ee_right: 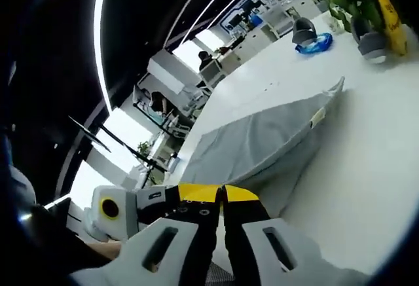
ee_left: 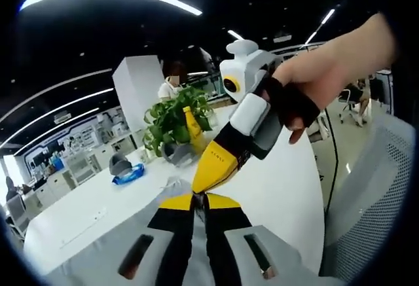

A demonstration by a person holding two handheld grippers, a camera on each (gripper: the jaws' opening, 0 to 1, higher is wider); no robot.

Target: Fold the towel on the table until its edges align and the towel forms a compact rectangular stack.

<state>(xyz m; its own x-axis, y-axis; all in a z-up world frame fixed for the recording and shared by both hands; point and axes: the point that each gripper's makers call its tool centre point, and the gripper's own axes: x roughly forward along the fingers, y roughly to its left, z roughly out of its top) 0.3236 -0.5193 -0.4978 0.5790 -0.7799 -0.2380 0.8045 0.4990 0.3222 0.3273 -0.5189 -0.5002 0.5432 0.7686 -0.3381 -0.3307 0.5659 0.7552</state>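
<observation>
Left hand-held gripper [ee_left: 201, 198] is clamped on the gray towel [ee_right: 262, 139] edge; right hand-held gripper [ee_right: 222, 197], beside it, pinches the same edge, jaws together. Towel hangs lifted over the white tabletop [ee_right: 366, 168], short of the potted plant [ee_left: 173, 119]. Carry both corners level before lowering.

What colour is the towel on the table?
Light grey towel, clearest in the right gripper view.
</observation>
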